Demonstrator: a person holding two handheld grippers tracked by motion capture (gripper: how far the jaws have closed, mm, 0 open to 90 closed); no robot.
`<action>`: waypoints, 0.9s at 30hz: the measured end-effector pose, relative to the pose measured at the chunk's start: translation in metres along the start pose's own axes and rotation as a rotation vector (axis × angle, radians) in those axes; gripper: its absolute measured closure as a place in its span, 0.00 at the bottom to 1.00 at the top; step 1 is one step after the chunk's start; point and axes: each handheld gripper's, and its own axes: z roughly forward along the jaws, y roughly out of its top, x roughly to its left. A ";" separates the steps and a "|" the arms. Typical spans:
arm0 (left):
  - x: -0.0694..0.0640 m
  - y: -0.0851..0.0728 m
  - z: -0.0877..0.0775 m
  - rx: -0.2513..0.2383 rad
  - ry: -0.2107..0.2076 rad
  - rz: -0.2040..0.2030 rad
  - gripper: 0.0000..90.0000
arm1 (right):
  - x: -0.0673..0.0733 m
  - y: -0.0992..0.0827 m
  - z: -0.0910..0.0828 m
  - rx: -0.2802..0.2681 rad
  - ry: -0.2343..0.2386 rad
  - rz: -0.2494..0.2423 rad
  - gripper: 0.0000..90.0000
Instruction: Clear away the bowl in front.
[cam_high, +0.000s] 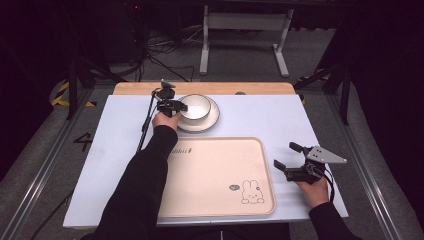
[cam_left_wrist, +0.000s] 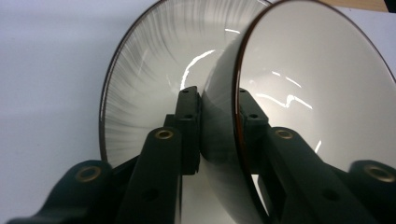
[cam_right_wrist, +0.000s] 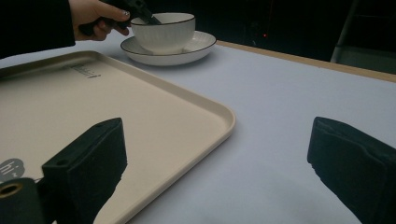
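A white bowl (cam_high: 196, 107) with a dark rim stands on a white ribbed plate (cam_high: 212, 120) at the back of the table. My left gripper (cam_high: 180, 106) is shut on the bowl's left wall. In the left gripper view one jaw presses the outside and the other the inside of the bowl (cam_left_wrist: 317, 93), with the plate (cam_left_wrist: 154, 84) behind. My right gripper (cam_high: 286, 155) rests open right of the beige tray (cam_high: 215, 170), nothing between its jaws. From the right gripper (cam_right_wrist: 217, 154) I see the tray (cam_right_wrist: 140, 116), the bowl (cam_right_wrist: 163, 32) and the plate (cam_right_wrist: 196, 49) farther off.
The tray carries a small rabbit drawing (cam_high: 251, 192) near its right front corner. A white mat (cam_high: 275, 120) covers the table, with a wooden edge (cam_high: 260, 88) at the back. A metal stand (cam_high: 245, 30) and cables lie on the floor beyond.
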 end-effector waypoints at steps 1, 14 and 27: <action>0.000 0.000 0.000 -0.004 -0.011 -0.004 0.88 | 0.000 0.000 0.000 0.000 0.000 0.000 0.06; -0.005 0.000 -0.005 -0.015 0.016 0.010 0.88 | 0.000 0.000 0.000 -0.001 0.001 0.001 0.06; -0.016 0.003 -0.023 -0.058 -0.025 0.038 0.88 | 0.000 0.000 0.000 -0.001 0.002 0.004 0.06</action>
